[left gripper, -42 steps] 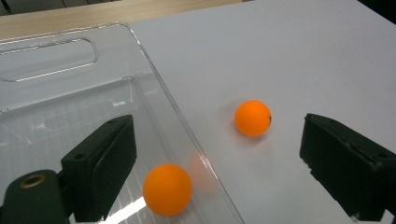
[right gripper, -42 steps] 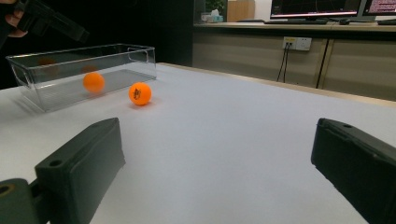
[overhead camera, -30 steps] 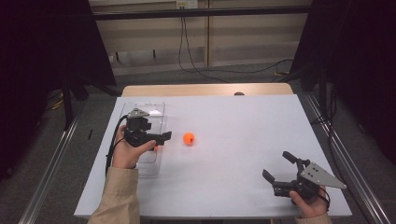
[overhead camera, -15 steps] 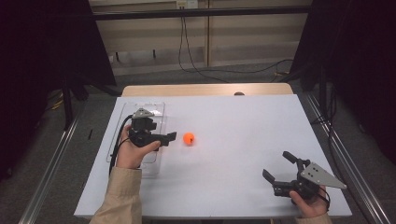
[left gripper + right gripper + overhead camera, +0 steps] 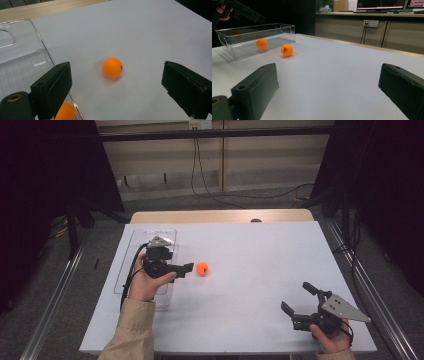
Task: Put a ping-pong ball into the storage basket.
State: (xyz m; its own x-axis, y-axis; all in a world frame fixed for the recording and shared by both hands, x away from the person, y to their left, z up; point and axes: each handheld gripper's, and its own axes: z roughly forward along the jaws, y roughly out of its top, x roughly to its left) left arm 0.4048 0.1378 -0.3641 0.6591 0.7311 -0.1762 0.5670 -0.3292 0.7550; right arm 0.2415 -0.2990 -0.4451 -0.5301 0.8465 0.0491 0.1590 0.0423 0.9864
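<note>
An orange ball (image 5: 202, 268) lies on the white table, just right of a clear plastic box (image 5: 131, 251). My left gripper (image 5: 188, 268) hovers over the box's right edge, pointing right at the ball, a short way off it. In the left gripper view the ball (image 5: 112, 67) sits ahead between the wide-apart jaws, untouched; the left gripper (image 5: 117, 87) is open. A second orange ball (image 5: 65, 113) lies inside the box (image 5: 42, 42). My right gripper (image 5: 297, 298) rests near the table's front right, open and empty. From there I see the loose ball (image 5: 287, 50) and the boxed ball (image 5: 262, 43).
The white table sheet (image 5: 260, 250) stretches wide between the two grippers. A wooden strip (image 5: 220, 216) runs along the far edge. Dark frames and rails flank both sides. Cables hang on the back wall.
My left gripper has edged slightly to the right, toward the loose ball. The ball and my right gripper have stayed where they were.
</note>
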